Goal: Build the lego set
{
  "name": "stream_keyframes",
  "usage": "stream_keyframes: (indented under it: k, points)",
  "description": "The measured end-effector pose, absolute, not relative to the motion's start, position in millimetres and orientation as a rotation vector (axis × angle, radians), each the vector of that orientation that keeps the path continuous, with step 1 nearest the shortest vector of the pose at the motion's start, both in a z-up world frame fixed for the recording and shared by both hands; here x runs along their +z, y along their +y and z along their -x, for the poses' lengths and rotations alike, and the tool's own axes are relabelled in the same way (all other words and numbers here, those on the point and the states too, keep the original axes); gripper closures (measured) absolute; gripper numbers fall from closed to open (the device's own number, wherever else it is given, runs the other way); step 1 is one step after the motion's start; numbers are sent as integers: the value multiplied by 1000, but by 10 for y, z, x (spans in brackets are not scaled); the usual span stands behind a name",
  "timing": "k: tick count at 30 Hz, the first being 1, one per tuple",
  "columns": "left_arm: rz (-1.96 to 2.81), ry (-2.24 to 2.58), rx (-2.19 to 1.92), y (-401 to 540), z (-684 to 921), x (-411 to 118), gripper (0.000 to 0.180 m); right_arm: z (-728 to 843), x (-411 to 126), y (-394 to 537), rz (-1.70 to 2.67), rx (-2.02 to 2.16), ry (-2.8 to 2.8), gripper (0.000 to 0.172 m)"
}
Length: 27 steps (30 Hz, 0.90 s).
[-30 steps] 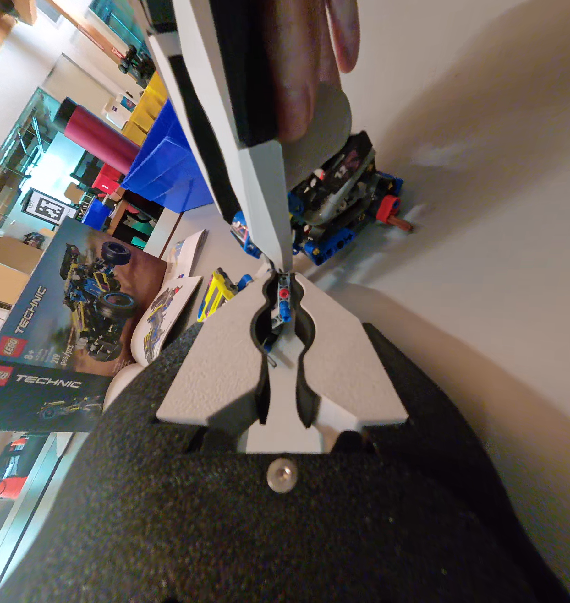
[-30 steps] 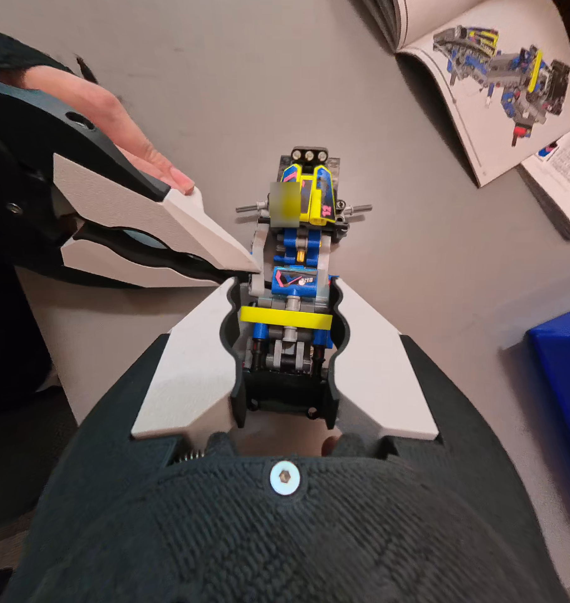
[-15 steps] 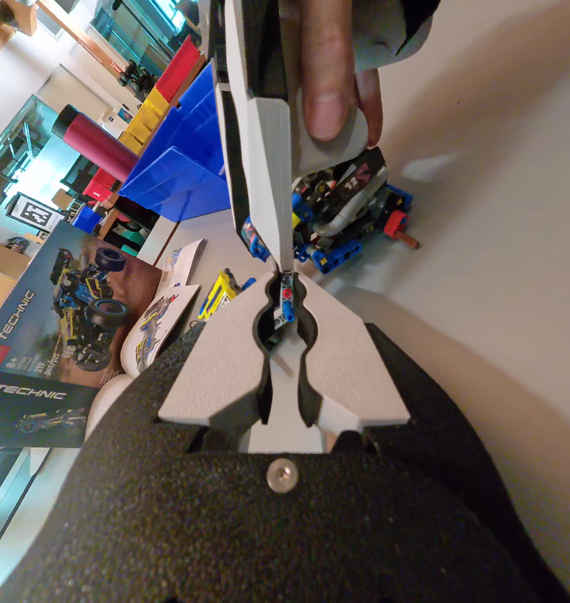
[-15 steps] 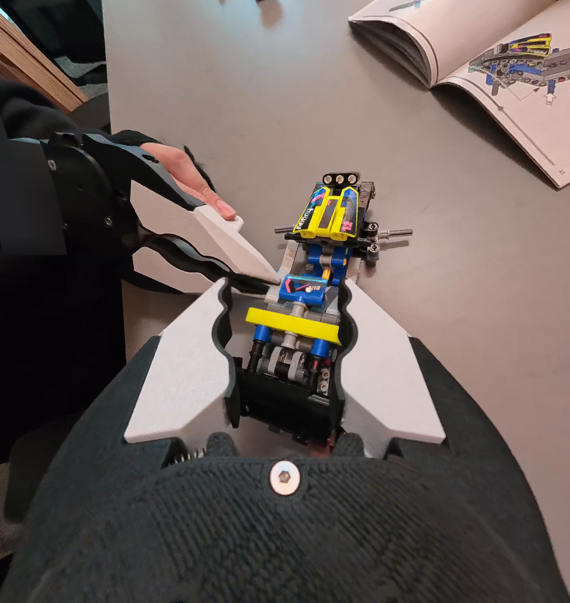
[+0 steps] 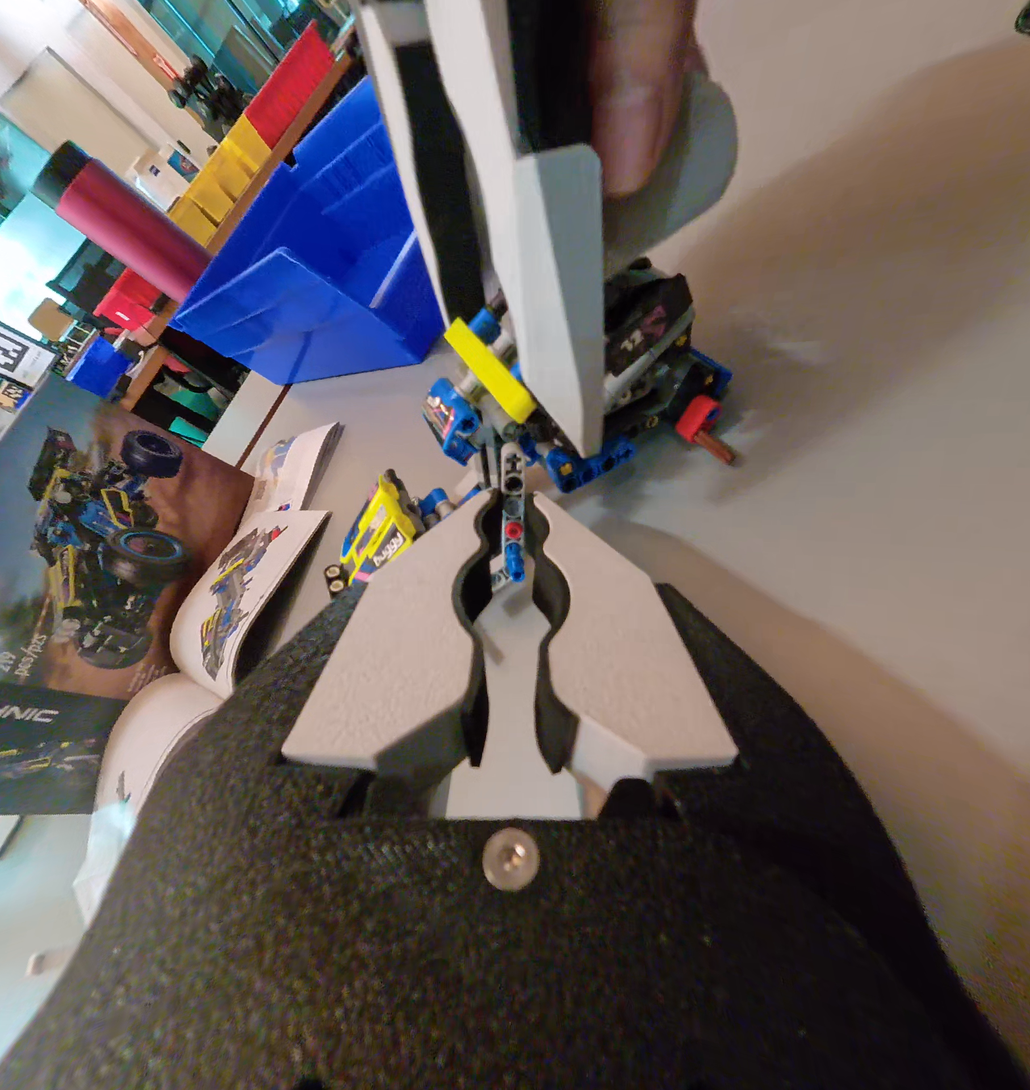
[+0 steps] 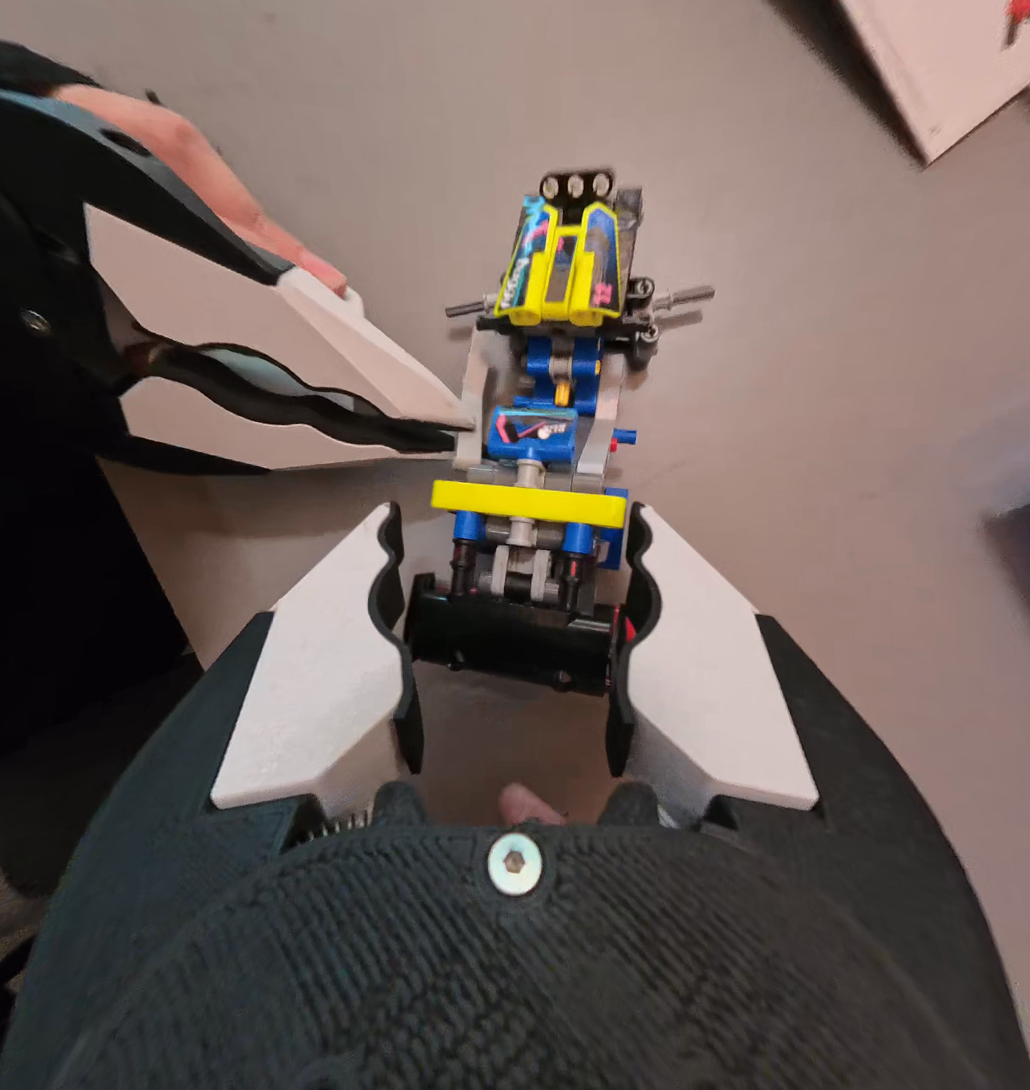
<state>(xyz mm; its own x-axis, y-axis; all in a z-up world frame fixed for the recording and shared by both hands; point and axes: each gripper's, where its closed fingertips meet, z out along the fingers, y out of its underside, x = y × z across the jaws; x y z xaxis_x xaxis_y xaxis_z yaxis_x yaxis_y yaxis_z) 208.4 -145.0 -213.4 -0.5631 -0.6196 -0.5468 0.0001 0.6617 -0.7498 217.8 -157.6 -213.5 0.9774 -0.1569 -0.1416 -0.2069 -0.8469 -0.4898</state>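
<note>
Left gripper (image 6: 462,427) is pinching narrow on a thin grey beam (image 5: 511,519) at the left flank of the toy buggy chassis (image 6: 551,448), which is sitting on the grey table (image 6: 825,413). Right gripper (image 6: 512,566) is straddling the chassis's near black end, jaws wide, left pad showing a gap. My read: with the chassis unclamped, a sideways push could be skidding it, or the beam twisting out of that pinch.

Toy car chassis (image 6: 536,448) on table (image 6: 796,413), between right gripper's (image 6: 512,590) fingers (left gripper (image 6: 459,430) at its left); booklet (image 5: 247,590) beyond.

Two close wrist views, shared buggy (image 6: 551,448)
</note>
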Motion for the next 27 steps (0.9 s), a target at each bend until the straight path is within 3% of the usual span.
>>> stream_keyframes:
  k: [1,12,18,23,25,27]
  points:
    - [488,2020,-916,-1458,-2087,-2137,177,-2173,-2183,-1583,2600,165,255,97]
    - [593,2067,-980,-1471,-2139,-2149,177,-2258,-2159,-1480,2433,281,297,102]
    - [557,2061,-945,-1479,-2134,-2163,177,-2337,-1893,-1558,2415,20,328,101]
    - [577,2137,-915,-1465,-2149,-2265,177,-2082,-1680,-1615,2354,-258,315,121]
    - [557,2152,-915,-1475,-2128,-2278,176,-1961,-1674,-1619,2283,-253,418,136]
    - [528,2176,-935,-1482,-2085,-2286,169,-1774,-1712,-1599,2232,-212,471,138]
